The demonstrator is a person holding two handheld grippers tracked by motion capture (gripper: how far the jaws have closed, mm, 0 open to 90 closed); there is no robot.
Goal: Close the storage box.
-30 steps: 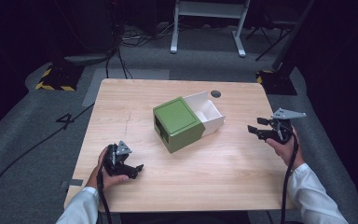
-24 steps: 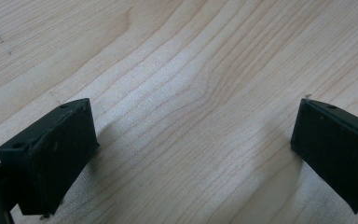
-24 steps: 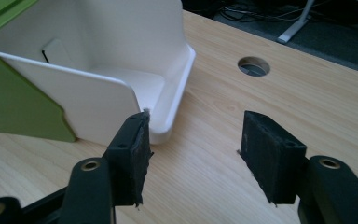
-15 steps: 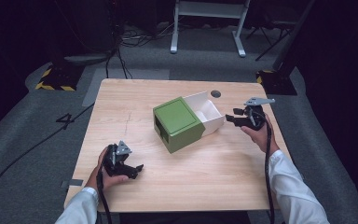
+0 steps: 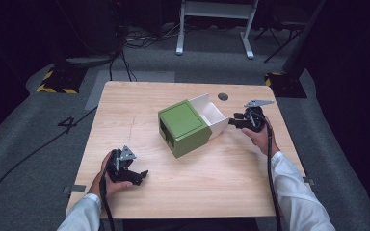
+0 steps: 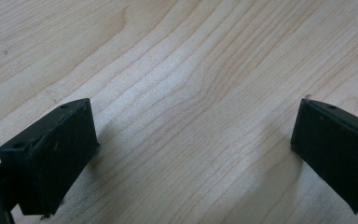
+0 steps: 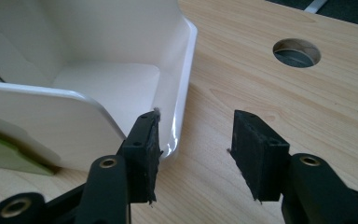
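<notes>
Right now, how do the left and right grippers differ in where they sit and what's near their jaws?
The left gripper sits near the table's front left, far from the green box; the right gripper is beside the white drawer pulled out of that box. Between the left gripper's jaws lies bare wood, while the right gripper's jaws are at the drawer's corner, one jaw against or just short of its wall. The left is spread wider. Both are open and hold nothing.
</notes>
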